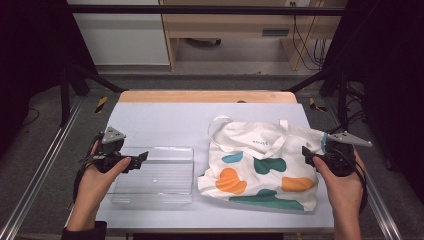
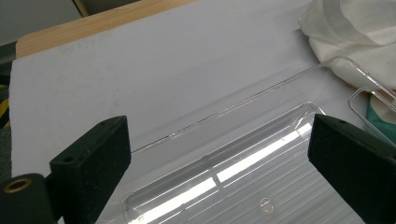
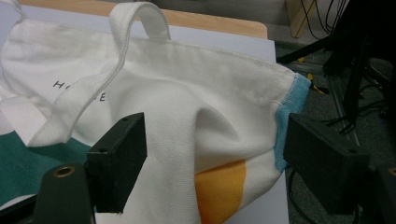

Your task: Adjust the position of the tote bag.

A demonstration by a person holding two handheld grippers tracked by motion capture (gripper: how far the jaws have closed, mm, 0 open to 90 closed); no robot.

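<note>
1. The tote bag [image 1: 260,167] lies flat on the pale tabletop [image 1: 165,122], cream cloth with teal and orange blobs, its handles flopped across its upper half.
2. Just left of the tote bag sits a clear plastic tray [image 1: 155,175], empty, its right rim close to the bag's left edge without clearly touching it.
3. The left tool [image 1: 137,161] is held at the tray's left rim, on the far side of the tray from the tote bag, in the person's left hand [image 1: 95,182].
4. From the left gripper view the left tool [image 2: 219,158] stands released, jaws spread wide over the tray's ribbed floor [image 2: 243,182], nothing pinched between them; a corner of the tote bag [image 2: 355,37] peeks in at the upper right.
5. The right tool [image 1: 306,155] is at the tote bag's right edge, near its upper right corner, carried by the right hand [image 1: 342,185].
6. In the right gripper view the right tool [image 3: 215,158] is spread apart, with a raised fold of the tote bag [image 3: 210,126] and its blue side seam [image 3: 287,121] between the jaws.
7. The pads do not look pressed into the cloth, so that tool reads as released, not grasping.
</note>
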